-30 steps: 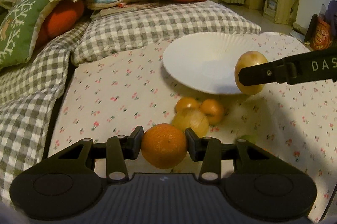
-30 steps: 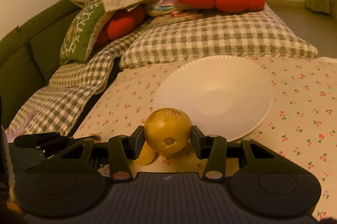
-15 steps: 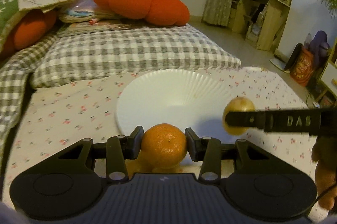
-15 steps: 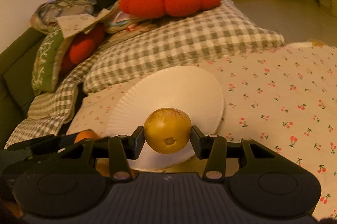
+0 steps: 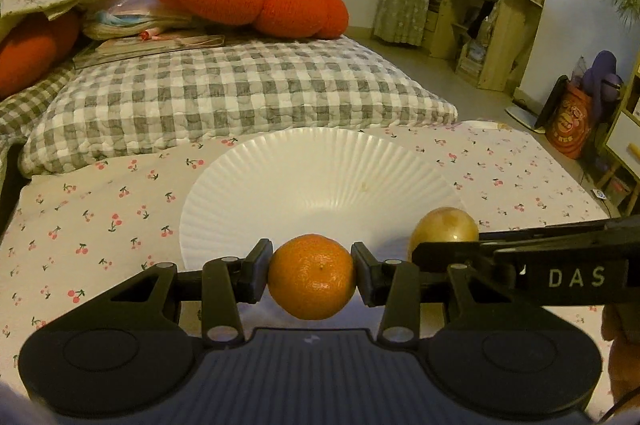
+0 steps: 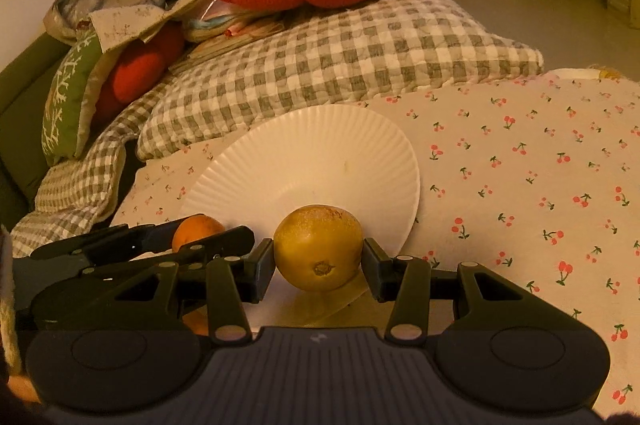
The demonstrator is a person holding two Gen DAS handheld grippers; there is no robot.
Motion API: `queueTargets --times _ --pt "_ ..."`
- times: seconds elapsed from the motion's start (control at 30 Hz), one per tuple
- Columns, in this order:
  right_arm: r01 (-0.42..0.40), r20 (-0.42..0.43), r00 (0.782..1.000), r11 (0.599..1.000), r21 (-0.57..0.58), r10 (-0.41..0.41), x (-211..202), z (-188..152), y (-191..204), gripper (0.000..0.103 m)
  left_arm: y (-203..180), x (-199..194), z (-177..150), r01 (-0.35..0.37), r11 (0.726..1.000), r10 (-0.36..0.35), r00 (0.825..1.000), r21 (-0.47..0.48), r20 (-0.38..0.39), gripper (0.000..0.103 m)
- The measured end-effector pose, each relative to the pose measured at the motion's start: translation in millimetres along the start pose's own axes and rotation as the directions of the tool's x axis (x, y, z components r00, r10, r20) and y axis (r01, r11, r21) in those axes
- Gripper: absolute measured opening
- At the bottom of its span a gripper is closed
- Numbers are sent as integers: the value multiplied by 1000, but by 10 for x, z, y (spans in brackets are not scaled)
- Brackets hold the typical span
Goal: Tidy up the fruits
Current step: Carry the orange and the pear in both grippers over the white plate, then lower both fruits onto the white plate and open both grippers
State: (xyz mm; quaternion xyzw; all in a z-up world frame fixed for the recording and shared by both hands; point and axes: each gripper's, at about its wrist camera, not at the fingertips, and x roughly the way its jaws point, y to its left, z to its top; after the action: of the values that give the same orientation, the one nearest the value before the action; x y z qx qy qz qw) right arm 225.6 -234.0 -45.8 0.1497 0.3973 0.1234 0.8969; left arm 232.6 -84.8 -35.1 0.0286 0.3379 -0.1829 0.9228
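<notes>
- Left gripper [image 5: 312, 275]: I have it pinching the orange mandarin [image 5: 312, 276] between both pads, clear of any surface.
- Right gripper [image 6: 319, 263]: I have it pinching the yellow-brown fruit [image 6: 319, 247] the same way — stem scar facing back toward the camera.
- Target: the white paper plate [image 5: 316, 165] lies on the cherry-print sheet [image 5: 100, 205], directly ahead of and below both sets of fingertips. No fruit lies on it.
- Governing relation: in the left wrist view the mandarin hangs over the plate's near rim; in the right wrist view the yellow-brown fruit hangs over the near rim as well, toward its right side. The plate centre is forward of both.
- Spacing between tools: the right gripper sits just to the right of the left one, its fruit slightly further ahead — the two finger sets appear close, and I cannot tell whether they touch.
- Long axis: both fruits are near-round, so I judge orientation to matter little.
- Judgement: the next move calls for a short advance and descent, then release. I would stagger the two releases — round fruit may roll on a shallow plate resting on soft bedding.
</notes>
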Motion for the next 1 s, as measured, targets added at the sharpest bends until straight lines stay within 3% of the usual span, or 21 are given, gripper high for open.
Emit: queueTargets --times 0.37,0.5,0.83,1.0 --pt "11 2 1000 999 -33 -11 13 -10 55 45 67 66 -82 20 1000 -21 1000 -18 -20 31" --pt "1 24 1000 1000 -21 -1 -58 14 47 47 81 21 -68 41 999 -41 999 -31 -4 40" --pt "-13 114 993 999 41 8 -340 92 -22 59 412 -282 80 87 970 -74 995 -226 66 53" --pt "-2 143 990 1000 23 -2 -420 89 43 74 540 -421 91 77 954 -58 996 -290 71 62"
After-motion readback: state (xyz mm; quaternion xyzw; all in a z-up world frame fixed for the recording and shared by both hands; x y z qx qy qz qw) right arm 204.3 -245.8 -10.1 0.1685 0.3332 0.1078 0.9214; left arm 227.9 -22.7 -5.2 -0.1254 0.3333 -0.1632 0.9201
